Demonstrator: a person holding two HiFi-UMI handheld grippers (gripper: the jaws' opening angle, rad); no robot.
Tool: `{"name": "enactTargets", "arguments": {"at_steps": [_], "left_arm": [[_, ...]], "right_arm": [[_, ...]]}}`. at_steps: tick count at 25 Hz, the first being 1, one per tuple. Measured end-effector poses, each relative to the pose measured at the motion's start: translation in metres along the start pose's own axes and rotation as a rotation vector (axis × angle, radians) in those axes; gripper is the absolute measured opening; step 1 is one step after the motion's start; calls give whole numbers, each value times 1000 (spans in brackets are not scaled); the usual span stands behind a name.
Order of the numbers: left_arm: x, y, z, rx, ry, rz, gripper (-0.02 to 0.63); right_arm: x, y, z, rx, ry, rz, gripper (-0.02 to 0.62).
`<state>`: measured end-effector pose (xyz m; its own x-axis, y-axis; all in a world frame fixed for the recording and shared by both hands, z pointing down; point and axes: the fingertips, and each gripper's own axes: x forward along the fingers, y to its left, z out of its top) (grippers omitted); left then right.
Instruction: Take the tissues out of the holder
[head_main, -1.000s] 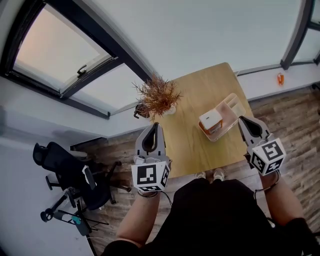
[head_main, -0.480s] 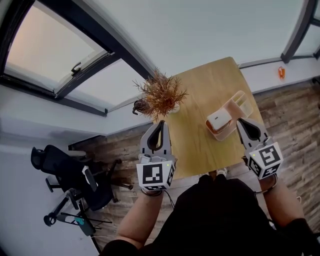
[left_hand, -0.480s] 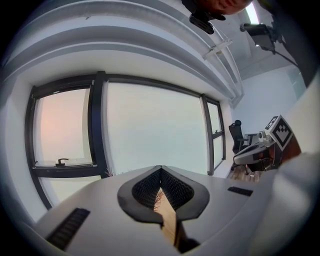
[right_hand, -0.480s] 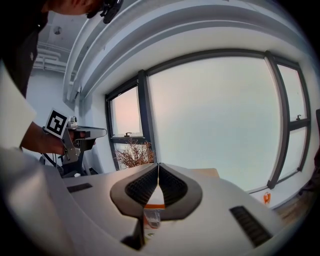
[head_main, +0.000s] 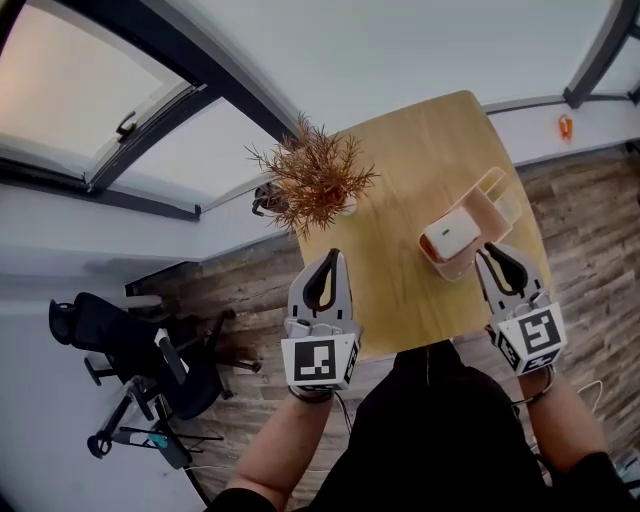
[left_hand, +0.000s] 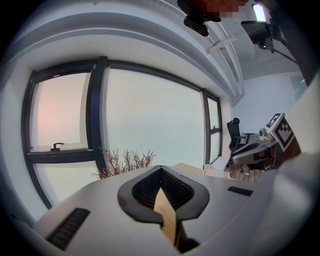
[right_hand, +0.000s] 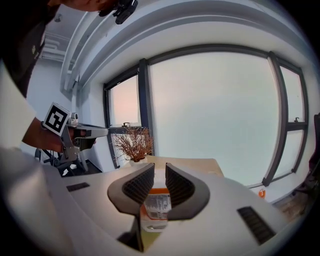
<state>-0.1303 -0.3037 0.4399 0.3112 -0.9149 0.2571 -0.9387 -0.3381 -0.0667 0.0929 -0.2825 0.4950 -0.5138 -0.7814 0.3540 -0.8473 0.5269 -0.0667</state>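
Note:
A pale pink holder (head_main: 492, 203) stands on the wooden table (head_main: 400, 190) with a white and orange tissue pack (head_main: 449, 236) in its near end. My right gripper (head_main: 487, 253) hovers just in front of the holder. Its jaws are opening, a narrow gap shows, and nothing lies between them. In the right gripper view the tissue pack (right_hand: 156, 207) shows beyond the right gripper (right_hand: 160, 167). My left gripper (head_main: 327, 256) is shut and empty over the table's near left edge, well left of the holder.
A dried brown plant (head_main: 315, 180) in a small pot stands at the table's far left corner. A black office chair (head_main: 110, 340) is on the wood floor to the left. A small orange object (head_main: 565, 126) lies on the window sill at right.
The table and holder have shifted right and nearer in the view. Both grippers sit lower, and the right gripper's tips now lie just under the holder's near end.

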Motion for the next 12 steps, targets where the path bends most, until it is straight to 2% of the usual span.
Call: {"name": "enactTargets", "arguments": {"at_steps": [4,6,7,12], "left_arm": [[10,-6,-8,5,-4,-26,5],[14,-9,-13,9,1,-37,5],[15,-9,-16,9,5,-40,5],[22,-2,-26,1,19,-38,5]], "right_arm": [[6,2,-9,-11,-17,-12,163],[12,2,-14,-10,-17,-15,291],[15,3,-19,-6,-8,-13,329],[36,3,-35,23,10,-14,445]]}}
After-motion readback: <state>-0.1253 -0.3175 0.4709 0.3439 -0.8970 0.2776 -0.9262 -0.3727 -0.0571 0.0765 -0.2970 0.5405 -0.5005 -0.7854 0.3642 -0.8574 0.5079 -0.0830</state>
